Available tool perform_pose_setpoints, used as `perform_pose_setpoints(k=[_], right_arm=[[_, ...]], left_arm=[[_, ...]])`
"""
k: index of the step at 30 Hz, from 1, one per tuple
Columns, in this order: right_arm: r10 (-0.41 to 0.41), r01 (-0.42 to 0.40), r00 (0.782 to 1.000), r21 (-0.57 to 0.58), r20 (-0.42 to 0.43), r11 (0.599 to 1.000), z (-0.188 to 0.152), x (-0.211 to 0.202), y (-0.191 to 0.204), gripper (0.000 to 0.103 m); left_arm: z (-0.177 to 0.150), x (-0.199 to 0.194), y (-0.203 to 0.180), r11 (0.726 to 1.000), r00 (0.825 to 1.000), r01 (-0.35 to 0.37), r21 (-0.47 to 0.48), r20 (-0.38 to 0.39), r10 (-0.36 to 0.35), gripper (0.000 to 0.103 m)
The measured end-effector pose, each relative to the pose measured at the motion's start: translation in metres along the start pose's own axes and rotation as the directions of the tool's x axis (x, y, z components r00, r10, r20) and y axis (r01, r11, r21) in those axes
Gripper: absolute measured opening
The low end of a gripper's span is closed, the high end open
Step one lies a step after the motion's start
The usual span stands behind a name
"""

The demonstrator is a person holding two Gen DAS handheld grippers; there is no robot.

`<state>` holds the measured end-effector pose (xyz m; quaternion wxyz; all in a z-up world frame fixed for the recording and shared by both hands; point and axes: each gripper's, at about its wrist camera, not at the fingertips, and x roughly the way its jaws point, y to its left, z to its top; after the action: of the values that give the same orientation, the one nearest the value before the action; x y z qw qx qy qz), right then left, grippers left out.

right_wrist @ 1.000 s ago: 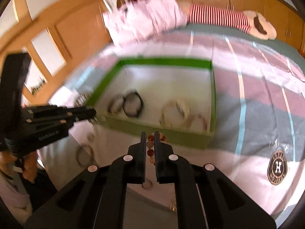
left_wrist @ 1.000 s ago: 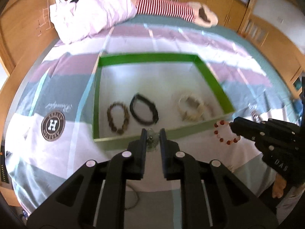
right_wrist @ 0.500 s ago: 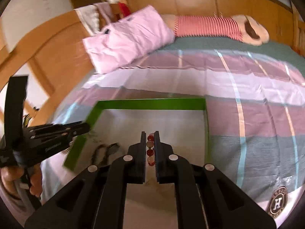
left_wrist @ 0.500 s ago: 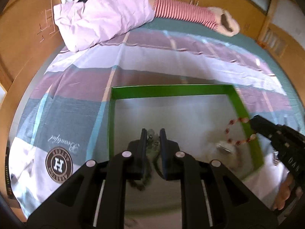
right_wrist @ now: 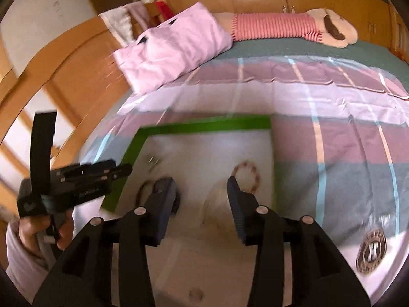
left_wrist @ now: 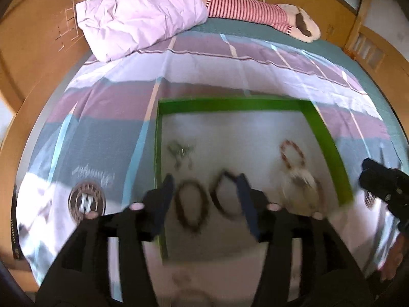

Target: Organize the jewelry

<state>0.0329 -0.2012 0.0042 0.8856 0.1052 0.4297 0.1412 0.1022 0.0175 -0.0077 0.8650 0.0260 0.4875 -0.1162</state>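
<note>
Bracelets (left_wrist: 292, 153) inside green-rimmed tray (left_wrist: 329, 143), grippers (2) spread

We see a bed (left_wrist: 230, 76) with a striped cover in purple, white and teal. On it lie a green-edged tray (left_wrist: 230, 105), a crumpled pink pillow (left_wrist: 138, 18) near the headboard, and a plush toy in a red-striped shirt (left_wrist: 255, 12) beside the pillow.
</note>
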Motion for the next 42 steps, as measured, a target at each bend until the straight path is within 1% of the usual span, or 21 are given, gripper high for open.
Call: perform_pose_setpoints(k=[2, 4, 6, 7, 8, 10, 12, 14, 17, 19, 24, 27, 28, 31, 32, 33, 34, 36, 38, 41, 42], right_arm=[[-0.001, 0.0, 0.998, -0.015, -0.07, 1.0, -0.026, 0.0, 0.004, 0.043], [-0.031, 0.029, 0.986, -0.011, -0.166, 1.0, -0.056, 0.01, 0.002, 0.043], [-0.059, 0.06, 0.972, -0.001, -0.228, 0.998, -0.075, 0.019, 0.0, 0.043], [-0.069, 0.072, 0.965, 0.001, -0.252, 0.997, -0.083, 0.022, -0.002, 0.043], [-0.078, 0.081, 0.958, 0.0, -0.275, 0.997, -0.089, 0.026, -0.003, 0.043], [-0.087, 0.09, 0.952, -0.005, -0.294, 0.996, -0.093, 0.029, -0.003, 0.043], [-0.1, 0.1, 0.95, -0.013, -0.297, 0.995, -0.093, 0.03, -0.003, 0.043], [-0.111, 0.113, 0.948, -0.011, -0.299, 0.994, -0.092, 0.029, -0.004, 0.043], [-0.136, 0.138, 0.938, -0.018, -0.319, 0.99, -0.09, 0.031, -0.009, 0.043], [-0.143, 0.146, 0.935, -0.018, -0.325, 0.989, -0.091, 0.031, -0.014, 0.05], [-0.168, 0.182, 0.915, 0.004, -0.368, 0.983, -0.091, 0.029, -0.03, 0.06], [-0.163, 0.165, 0.9, -0.03, -0.404, 0.986, -0.098, 0.024, -0.03, 0.061], [-0.161, 0.15, 0.891, -0.06, -0.424, 0.987, -0.104, 0.023, -0.027, 0.061], [-0.173, 0.128, 0.876, -0.129, -0.449, 0.983, -0.119, 0.024, -0.018, 0.061], [-0.172, 0.122, 0.873, -0.136, -0.457, 0.983, -0.122, 0.025, -0.017, 0.06], [-0.176, 0.117, 0.868, -0.153, -0.465, 0.981, -0.126, 0.027, -0.014, 0.051], [-0.184, 0.117, 0.859, -0.167, -0.478, 0.979, -0.129, 0.032, -0.013, 0.035], [-0.195, 0.12, 0.855, -0.182, -0.481, 0.976, -0.132, 0.035, -0.011, 0.023], [-0.186, 0.111, 0.872, -0.186, -0.454, 0.976, -0.128, 0.034, -0.007, 0.021], [-0.166, 0.098, 0.909, -0.189, -0.383, 0.977, -0.12, 0.026, -0.002, 0.021], [-0.164, 0.102, 0.918, -0.184, -0.361, 0.978, -0.117, 0.024, -0.002, 0.021]], left_arm=[[-0.021, -0.008, -0.002, 1.0, 0.999, -0.02, 0.023, -0.028, 0.021, 0.061], [-0.046, -0.006, 0.005, 0.999, 0.995, -0.03, 0.012, -0.09, 0.031, 0.061], [-0.069, 0.008, 0.017, 0.998, 0.982, -0.029, -0.048, -0.189, 0.019, 0.054], [-0.078, 0.015, 0.022, 0.997, 0.973, -0.033, -0.075, -0.23, 0.015, 0.044], [-0.086, 0.02, 0.027, 0.995, 0.965, -0.039, -0.094, -0.262, 0.013, 0.039], [-0.094, 0.023, 0.031, 0.993, 0.96, -0.043, -0.106, -0.278, 0.012, 0.039], [-0.097, 0.021, 0.031, 0.994, 0.961, -0.042, -0.105, -0.277, 0.011, 0.044], [-0.1, 0.022, 0.03, 0.994, 0.958, -0.045, -0.103, -0.287, 0.014, 0.062], [-0.111, 0.023, 0.029, 0.994, 0.948, -0.053, -0.094, -0.317, 0.021, 0.067], [-0.122, 0.022, 0.029, 0.994, 0.941, -0.057, -0.094, -0.337, 0.022, 0.073], [-0.135, 0.026, 0.022, 0.997, 0.929, -0.065, -0.044, -0.368, 0.045, 0.075], [-0.137, 0.029, 0.017, 0.997, 0.924, -0.069, -0.018, -0.378, 0.057, 0.075], [-0.137, 0.029, 0.016, 0.998, 0.924, -0.068, -0.012, -0.377, 0.059, 0.075], [-0.137, 0.029, 0.011, 0.998, 0.926, -0.067, 0.006, -0.372, 0.064, 0.061], [-0.137, 0.029, 0.01, 0.998, 0.928, -0.064, 0.007, -0.367, 0.062, 0.061], [-0.136, 0.028, 0.008, 0.998, 0.932, -0.058, 0.01, -0.359, 0.058, 0.061], [-0.136, 0.027, 0.006, 0.998, 0.934, -0.054, 0.014, -0.353, 0.055, 0.061], [-0.135, 0.023, 0.0, 0.998, 0.942, -0.046, 0.036, -0.33, 0.055, 0.061], [-0.133, 0.016, -0.009, 0.997, 0.957, -0.038, 0.069, -0.283, 0.056, 0.061], [-0.13, -0.001, -0.023, 0.993, 0.979, -0.013, 0.121, -0.199, 0.037, 0.061], [-0.129, -0.003, -0.028, 0.991, 0.982, -0.007, 0.131, -0.185, 0.032, 0.061]])
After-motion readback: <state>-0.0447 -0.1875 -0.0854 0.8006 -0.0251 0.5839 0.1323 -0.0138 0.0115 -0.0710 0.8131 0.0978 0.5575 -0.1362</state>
